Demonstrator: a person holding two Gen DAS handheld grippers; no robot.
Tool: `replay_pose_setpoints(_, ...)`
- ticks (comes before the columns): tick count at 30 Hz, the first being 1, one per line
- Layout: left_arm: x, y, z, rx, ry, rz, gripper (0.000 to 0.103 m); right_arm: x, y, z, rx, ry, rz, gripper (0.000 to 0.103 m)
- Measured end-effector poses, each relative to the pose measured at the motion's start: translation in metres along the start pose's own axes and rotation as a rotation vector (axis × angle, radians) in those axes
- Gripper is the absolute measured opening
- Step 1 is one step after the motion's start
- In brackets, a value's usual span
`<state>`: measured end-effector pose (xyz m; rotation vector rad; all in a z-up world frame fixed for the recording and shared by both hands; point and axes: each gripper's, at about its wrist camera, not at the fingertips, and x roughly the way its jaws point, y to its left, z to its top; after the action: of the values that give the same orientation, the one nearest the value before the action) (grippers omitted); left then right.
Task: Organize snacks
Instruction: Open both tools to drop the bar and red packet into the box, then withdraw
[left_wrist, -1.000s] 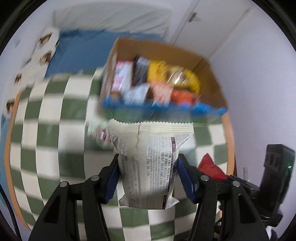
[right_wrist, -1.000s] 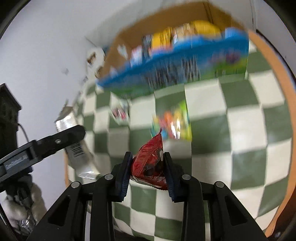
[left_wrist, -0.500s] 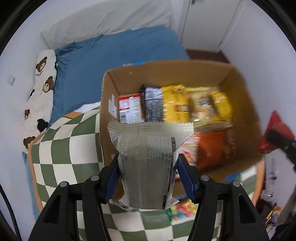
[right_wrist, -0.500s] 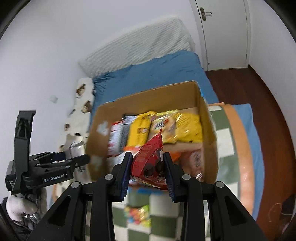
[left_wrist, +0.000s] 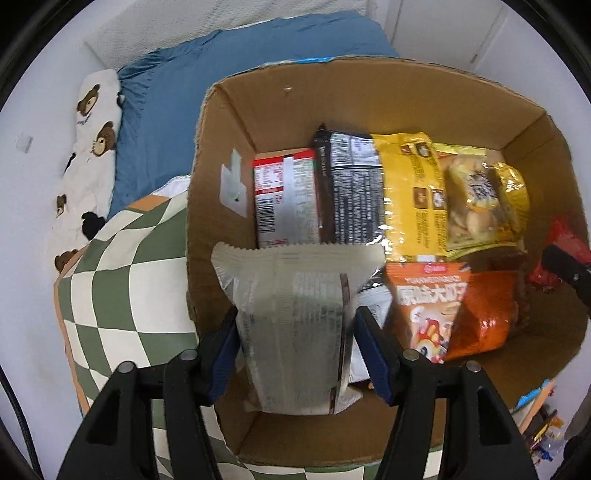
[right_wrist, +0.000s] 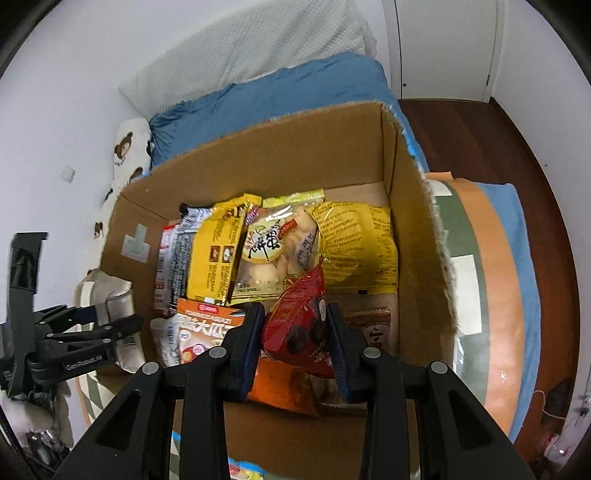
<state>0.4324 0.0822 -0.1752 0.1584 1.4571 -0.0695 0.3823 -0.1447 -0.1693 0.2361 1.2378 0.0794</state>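
Hovering over box (left_wrist: 229, 122) rim (near corner bare), left tool (left_wrist: 295, 343)

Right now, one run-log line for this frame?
left tongs: white packet between, jaws easing open | right tongs: shut on red packet | both over cardboard box | snacks inside

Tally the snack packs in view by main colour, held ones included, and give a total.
Yellow: 3
Red: 2
Orange: 1
Black and silver: 1
White: 1
Brown: 1
Total: 9; packs buried underneath are not counted.
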Motion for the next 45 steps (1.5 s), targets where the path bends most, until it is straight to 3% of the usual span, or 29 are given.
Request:
replay_pose_setpoints(2,0.004,0.000,0.002,0.001,0.013,0.000,0.065,0.010,-0.001,0.000,0.002,0.036,-0.007,0.037)
replay_pose_setpoints(3,0.006,0.000,0.003,-0.005,0.020,-0.014,0.074,0.016,-0.002,0.001,0.011,0.055,-0.016,0.039)
replay_pose_setpoints(4,0.005,0.001,0.003,-0.011,0.018,-0.031,0.077,0.020,-0.002,0.002,0.011,0.064,-0.040,0.057)
replay_pose_setpoints(5,0.003,0.000,0.003,-0.016,0.009,-0.039,0.078,0.023,-0.002,0.003,0.006,0.068,-0.044,0.067)
replay_pose_setpoints(7,0.000,-0.001,0.003,-0.013,-0.010,-0.040,0.092,0.025,0.002,0.004,0.003,0.070,-0.025,0.076)
replay_pose_setpoints(11,-0.003,-0.003,0.003,-0.014,-0.010,-0.064,0.094,0.022,0.013,0.006,-0.018,0.058,-0.047,0.092)
replay_pose_setpoints(26,-0.026,-0.011,-0.024,-0.095,-0.129,-0.140,0.094,-0.002,0.021,-0.022,-0.063,0.001,-0.127,0.093)
replay_pose_setpoints(34,-0.053,-0.013,-0.048,-0.106,-0.239,-0.138,0.094,-0.023,0.027,-0.047,-0.091,-0.067,-0.177,0.096)
replay_pose_setpoints(45,-0.109,-0.021,-0.103,-0.101,-0.424,-0.110,0.094,-0.079,0.033,-0.086,-0.080,-0.218,-0.167,0.096)
